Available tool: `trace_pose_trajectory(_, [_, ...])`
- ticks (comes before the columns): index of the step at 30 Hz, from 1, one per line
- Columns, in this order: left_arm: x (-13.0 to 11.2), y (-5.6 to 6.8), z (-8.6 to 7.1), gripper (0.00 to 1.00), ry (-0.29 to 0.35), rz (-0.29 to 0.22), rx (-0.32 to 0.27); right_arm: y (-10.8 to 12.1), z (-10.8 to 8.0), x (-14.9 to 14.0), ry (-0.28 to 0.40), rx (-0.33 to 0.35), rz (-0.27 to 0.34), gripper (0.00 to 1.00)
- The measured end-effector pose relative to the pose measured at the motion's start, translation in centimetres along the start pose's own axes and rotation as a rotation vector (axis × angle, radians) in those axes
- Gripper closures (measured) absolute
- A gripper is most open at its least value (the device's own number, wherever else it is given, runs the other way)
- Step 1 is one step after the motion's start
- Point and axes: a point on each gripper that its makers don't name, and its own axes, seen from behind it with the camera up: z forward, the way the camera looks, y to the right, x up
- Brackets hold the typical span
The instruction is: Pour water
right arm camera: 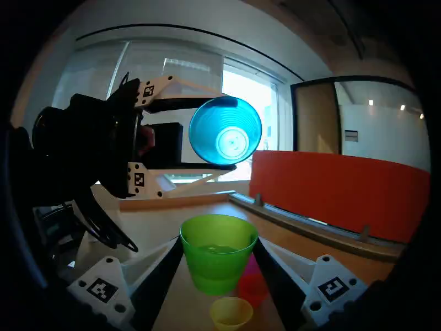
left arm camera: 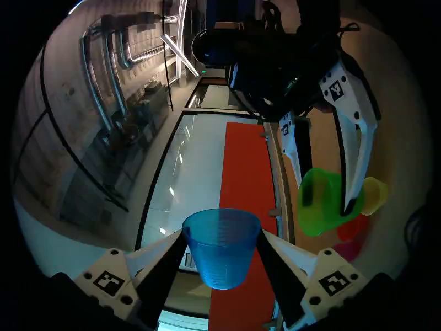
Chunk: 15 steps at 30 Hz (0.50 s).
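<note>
The left tool pinches a translucent blue cup, with its 2 fingers pressed on opposite sides of the cup wall just below the rim. In the right gripper view this cup is tipped onto its side, its mouth turned toward the camera so that the ribbed inside and pale bottom show. It is held in the air, higher than the green cup and apart from it.

The right tool grips a translucent green cup in the same way, 1 finger on each side, with the cup upright above the wooden worktop. A shallow level of liquid seems to sit inside the green cup. The left gripper view shows the same grasp from farther off, the white fingers clamped on the green cup.

Below the green cup in the right gripper view, 3 smaller cups stand on the worktop close together: a yellow cup nearest the camera, a red cup just beside it, and a pink cup partly hidden behind the green one.

An orange partition runs along the far edge of the worktop, and a bright window lies behind the left tool.
</note>
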Motion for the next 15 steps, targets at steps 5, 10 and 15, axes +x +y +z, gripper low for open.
trace_pose_trajectory(5, [-0.4, 0.3, 0.0, 0.14, -0.005, -0.112, -0.003, 0.1, -0.1, 0.1, 0.002, -0.001, 0.000, 0.09])
trace_pose_trajectory(10, [-0.8, 0.0, 0.1, 0.14, -0.006, -0.255, 0.011, 0.4, -0.3, 0.0, 0.004, -0.005, 0.001, 0.10])
trace_pose_trajectory(15, [-1.6, -0.1, 0.1, 0.14, -0.012, -0.414, 0.026, 0.4, -0.6, 0.3, 0.013, -0.004, 0.013, 0.09])
